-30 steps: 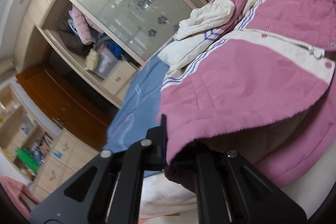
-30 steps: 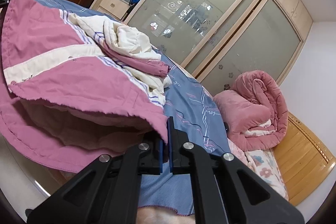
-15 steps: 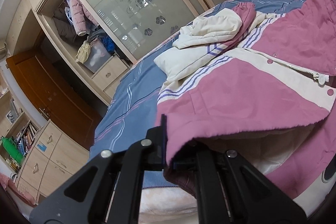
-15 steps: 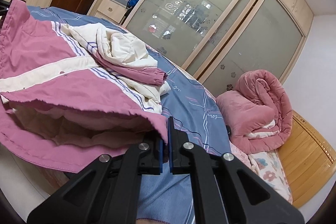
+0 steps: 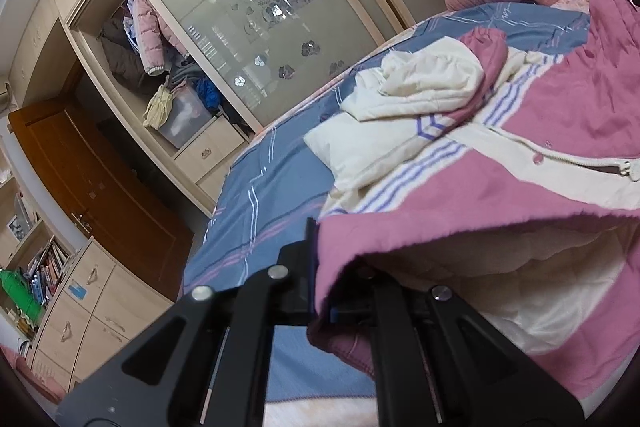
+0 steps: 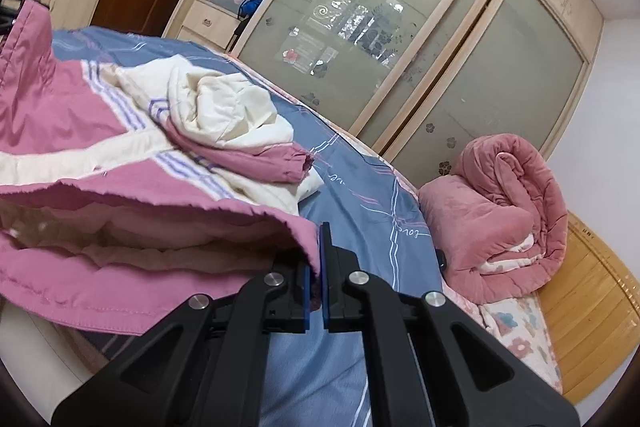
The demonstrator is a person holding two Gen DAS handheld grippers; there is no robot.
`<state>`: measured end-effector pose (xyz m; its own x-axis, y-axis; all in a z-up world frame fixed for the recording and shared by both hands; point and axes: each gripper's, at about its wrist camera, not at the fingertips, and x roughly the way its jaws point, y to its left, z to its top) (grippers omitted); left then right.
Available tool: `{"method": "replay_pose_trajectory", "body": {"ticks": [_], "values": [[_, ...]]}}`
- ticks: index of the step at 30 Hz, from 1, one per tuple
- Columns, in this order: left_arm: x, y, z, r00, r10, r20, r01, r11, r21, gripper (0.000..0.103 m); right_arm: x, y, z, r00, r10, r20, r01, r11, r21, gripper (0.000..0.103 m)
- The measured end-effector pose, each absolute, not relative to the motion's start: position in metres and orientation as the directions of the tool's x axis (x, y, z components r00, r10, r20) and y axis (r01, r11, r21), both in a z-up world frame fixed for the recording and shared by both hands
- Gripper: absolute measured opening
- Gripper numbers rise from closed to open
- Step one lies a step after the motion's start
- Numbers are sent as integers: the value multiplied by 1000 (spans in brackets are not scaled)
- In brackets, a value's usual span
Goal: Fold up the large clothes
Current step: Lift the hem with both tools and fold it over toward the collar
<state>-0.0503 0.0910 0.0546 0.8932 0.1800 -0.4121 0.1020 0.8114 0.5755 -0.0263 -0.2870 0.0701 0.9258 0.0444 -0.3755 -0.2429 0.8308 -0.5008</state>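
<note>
A large pink and cream padded jacket [image 5: 500, 195] with purple stripes lies on the bed, its bottom hem lifted. My left gripper [image 5: 320, 291] is shut on one corner of the pink hem. My right gripper [image 6: 316, 283] is shut on the other hem corner, on the jacket [image 6: 120, 195]. The hem hangs open between them and shows the cream lining [image 5: 540, 299]. The sleeves lie bunched in a cream and pink heap [image 6: 224, 123] on the upper part of the jacket.
The bed has a blue patterned sheet [image 6: 360, 195]. A rolled pink blanket [image 6: 500, 215] lies at the head end. A wardrobe with frosted sliding doors [image 6: 360, 39] stands behind the bed, one section open with clothes. A brown door [image 5: 100, 195] and drawers stand nearby.
Both grippers have carried the lifted hem forward over the bed toward the jacket's upper part. The jacket now lies flatter and more of the bed and wardrobe show.
</note>
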Motion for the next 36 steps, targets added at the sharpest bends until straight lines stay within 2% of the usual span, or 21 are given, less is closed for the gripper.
{"method": "replay_pose_trajectory", "body": {"ticks": [4, 15, 24, 30, 36], "values": [[-25, 96, 70, 897, 183, -402, 92, 813, 575, 5, 0, -289, 86, 925, 47, -377, -241, 840, -486, 3], [52, 97, 105, 919, 200, -339, 60, 780, 623, 5, 78, -281, 129, 954, 23, -297, -182, 834, -521, 3], [161, 105, 144, 934, 211, -288, 21, 774, 633, 5, 197, -279, 174, 957, 23, -290, -166, 862, -479, 3], [280, 111, 149, 912, 261, -315, -10, 785, 620, 6, 329, -286, 173, 915, -15, -402, -153, 912, -381, 3], [394, 126, 99, 849, 306, -430, 5, 810, 586, 11, 442, -289, 107, 811, -49, -582, -114, 964, -240, 3]]}}
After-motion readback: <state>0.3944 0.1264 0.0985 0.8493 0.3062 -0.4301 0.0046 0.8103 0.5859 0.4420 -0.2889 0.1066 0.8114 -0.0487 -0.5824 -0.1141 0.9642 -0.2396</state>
